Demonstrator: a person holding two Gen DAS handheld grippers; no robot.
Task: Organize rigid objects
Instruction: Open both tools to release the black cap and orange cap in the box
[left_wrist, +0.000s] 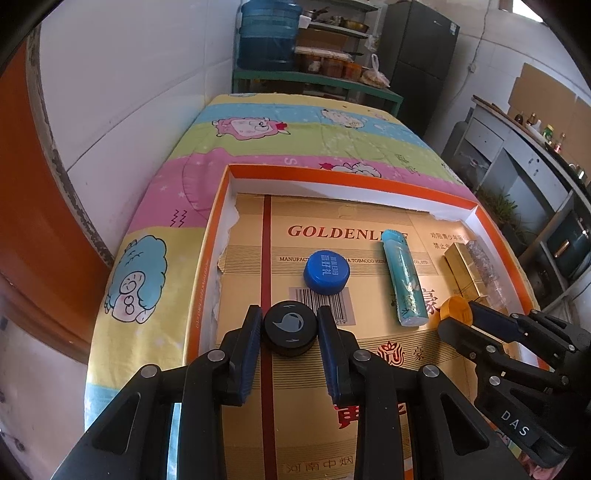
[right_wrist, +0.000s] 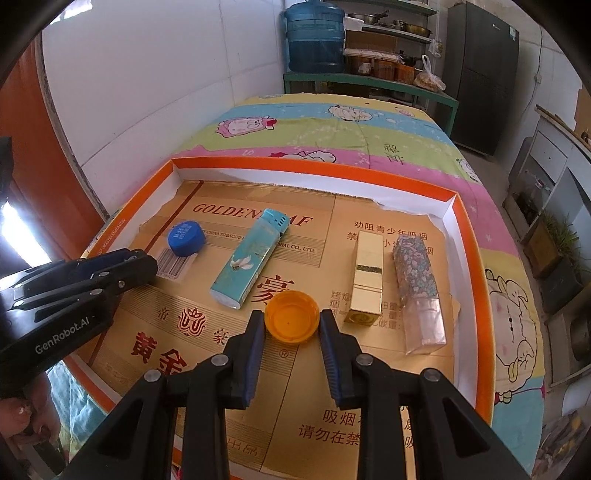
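The left gripper (left_wrist: 290, 330) pinches a black cap (left_wrist: 289, 328) between its blue pads, low in the centre of the left wrist view, just above the gold cardboard lining the orange tray (left_wrist: 216, 236). The right gripper (right_wrist: 291, 325) has an orange cap (right_wrist: 291, 316), open side up, between its fingers at lower centre of its view; whether the pads press it I cannot tell. A blue cap (right_wrist: 185, 238) lies at the left, a teal lighter (right_wrist: 249, 258) at centre, and a gold box (right_wrist: 366, 277) just beside a floral tube (right_wrist: 417, 291) at the right.
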